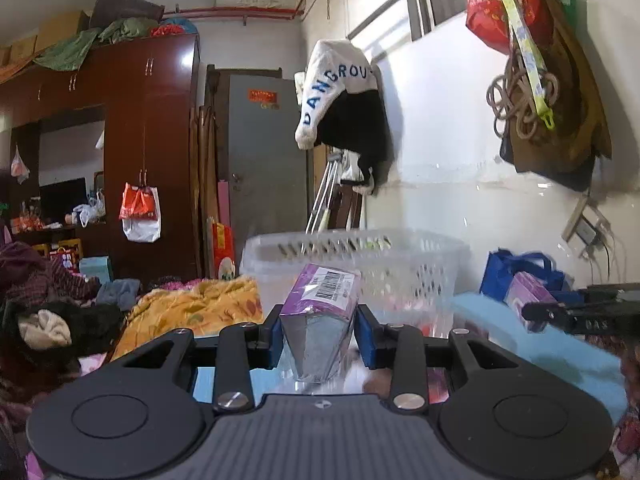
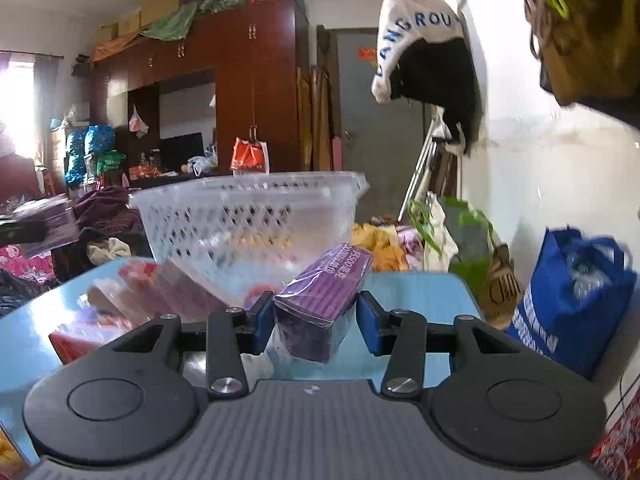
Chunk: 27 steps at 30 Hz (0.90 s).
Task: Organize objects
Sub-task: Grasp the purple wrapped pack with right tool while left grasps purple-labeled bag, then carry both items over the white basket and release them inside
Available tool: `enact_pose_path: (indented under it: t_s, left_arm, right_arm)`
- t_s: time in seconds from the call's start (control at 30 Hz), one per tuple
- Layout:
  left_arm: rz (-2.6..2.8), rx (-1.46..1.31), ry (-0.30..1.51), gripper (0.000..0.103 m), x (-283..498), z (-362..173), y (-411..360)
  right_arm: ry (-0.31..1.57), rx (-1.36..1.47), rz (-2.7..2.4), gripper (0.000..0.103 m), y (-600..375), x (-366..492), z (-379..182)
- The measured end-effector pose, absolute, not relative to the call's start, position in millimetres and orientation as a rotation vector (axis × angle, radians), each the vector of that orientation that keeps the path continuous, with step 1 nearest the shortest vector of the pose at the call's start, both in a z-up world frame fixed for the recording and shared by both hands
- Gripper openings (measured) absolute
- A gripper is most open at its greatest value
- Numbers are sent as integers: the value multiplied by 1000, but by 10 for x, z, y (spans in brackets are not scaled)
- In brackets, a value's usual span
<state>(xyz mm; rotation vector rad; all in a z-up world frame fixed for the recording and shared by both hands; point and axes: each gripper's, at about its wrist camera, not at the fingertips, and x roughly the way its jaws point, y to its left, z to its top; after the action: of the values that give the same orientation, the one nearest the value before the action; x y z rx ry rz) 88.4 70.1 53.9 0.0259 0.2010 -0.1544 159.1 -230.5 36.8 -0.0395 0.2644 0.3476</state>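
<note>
In the left wrist view, the left gripper (image 1: 317, 338) was clenched on a purple film-wrapped packet with a barcode label (image 1: 320, 312), held lifted and tilted toward the white perforated plastic basket (image 1: 400, 264) just ahead. The packet was not yet inside, so I judged this drop unfinished. At the right edge the other tool carried a second purple pack.

In the right wrist view, the right gripper (image 2: 315, 322) held a dark purple wrapped box with printed characters (image 2: 324, 296) between its blue pads (image 2: 262, 324), raised above the glossy blue tabletop (image 2: 424, 292), pointing at the basket (image 2: 248, 216). Several blurred red and pink packets (image 2: 120, 304) lay on the table, so sorting seemed partway through.
</note>
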Motion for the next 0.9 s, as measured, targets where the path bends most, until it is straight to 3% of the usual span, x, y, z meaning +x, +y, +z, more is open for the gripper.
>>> enact_pose_path:
  t_s: [0.4,0.9]
  left_arm:
    - [-145,47,222,40,1617,1245,562]
    - [-95,-89,358,40,2631,888,481]
  right_arm:
    - [200,-74,381,47,-2124,1767,947]
    - [199,-202,435,46,-1588,2705,971]
